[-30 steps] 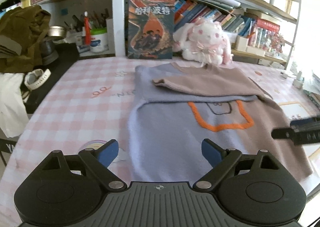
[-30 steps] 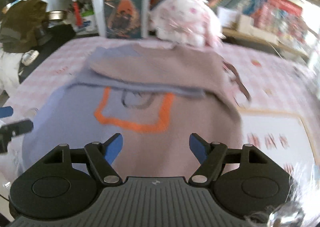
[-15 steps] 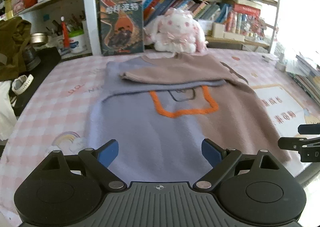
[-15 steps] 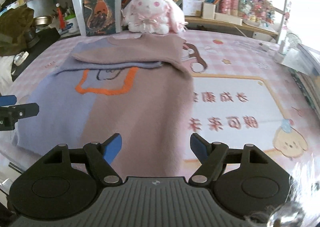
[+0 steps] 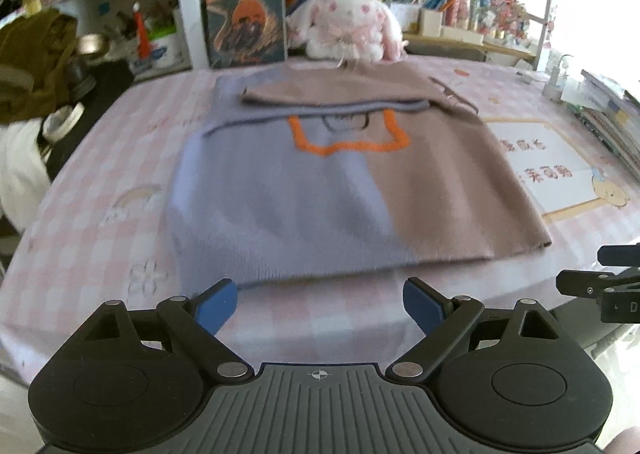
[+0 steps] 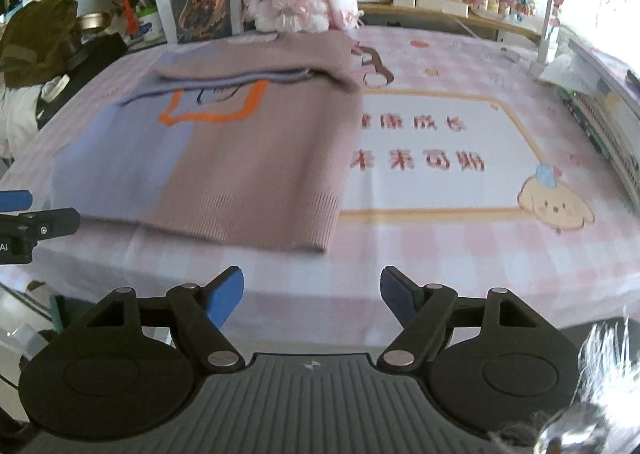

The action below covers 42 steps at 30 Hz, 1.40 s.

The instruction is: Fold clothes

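Left claw (image 5: 320, 306) spread, empty | right claw (image 6: 312, 296) spread, empty | sweater (image 5: 340, 190) lavender-mauve, sleeves folded across, flat

A: How is the scene lit?

B: Strong daylight is let in from about 2 o'clock in both views; the window area is blown out to white. The table (image 5: 100, 190) is evenly and brightly lit, and only soft shadows are cast.

A: Is sharpness kept throughout?

B: No. In the left wrist view the sweater (image 5: 320, 190) is smeared by motion blur, its near hem most of all. In the right wrist view the knit ribbing of the sweater (image 6: 240, 158) can be read, though the print on the mat (image 6: 432, 146) is softened.

A: And distortion?

B: Fisheye bending is seen at the rims: shelves (image 6: 460, 10) are curved, and the corners are vignetted black.
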Tool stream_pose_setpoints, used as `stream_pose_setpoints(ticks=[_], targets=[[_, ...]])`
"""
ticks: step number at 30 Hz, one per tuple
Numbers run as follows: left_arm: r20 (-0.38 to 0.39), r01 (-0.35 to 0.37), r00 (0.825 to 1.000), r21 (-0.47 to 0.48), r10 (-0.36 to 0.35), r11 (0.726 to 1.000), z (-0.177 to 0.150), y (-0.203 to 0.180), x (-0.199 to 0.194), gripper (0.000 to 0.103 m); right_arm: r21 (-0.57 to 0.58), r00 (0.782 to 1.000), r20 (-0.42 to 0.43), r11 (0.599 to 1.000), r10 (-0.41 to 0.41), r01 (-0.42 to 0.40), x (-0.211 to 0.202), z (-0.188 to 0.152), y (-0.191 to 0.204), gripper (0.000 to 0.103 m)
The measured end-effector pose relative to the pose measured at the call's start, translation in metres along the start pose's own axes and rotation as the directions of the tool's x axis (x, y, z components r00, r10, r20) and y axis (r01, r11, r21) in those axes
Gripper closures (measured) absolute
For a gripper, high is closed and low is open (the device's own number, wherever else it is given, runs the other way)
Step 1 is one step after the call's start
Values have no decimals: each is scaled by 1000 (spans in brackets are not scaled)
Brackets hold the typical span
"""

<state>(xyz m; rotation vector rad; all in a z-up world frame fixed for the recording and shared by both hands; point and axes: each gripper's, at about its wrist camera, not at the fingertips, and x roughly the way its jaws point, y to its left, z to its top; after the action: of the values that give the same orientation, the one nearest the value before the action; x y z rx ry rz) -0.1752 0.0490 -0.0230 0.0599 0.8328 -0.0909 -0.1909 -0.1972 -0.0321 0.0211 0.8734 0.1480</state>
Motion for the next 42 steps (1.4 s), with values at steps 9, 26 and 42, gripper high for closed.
stream_pose_setpoints(ticks=[9,26,42], targets=[[-47,-94,995,-100,90,990,-11,40,5,11,39,1000,-20,999,-13,14,-1,-6,-2,29],[-107,-98,992,-337,65,936,13,124,53,39,337,998,-65,941,24,-1,32,34,-39,52],[-92,-69,995,-261,46,963,26,115,65,93,297,995,-103,955,12,19,56,50,-25,92]])
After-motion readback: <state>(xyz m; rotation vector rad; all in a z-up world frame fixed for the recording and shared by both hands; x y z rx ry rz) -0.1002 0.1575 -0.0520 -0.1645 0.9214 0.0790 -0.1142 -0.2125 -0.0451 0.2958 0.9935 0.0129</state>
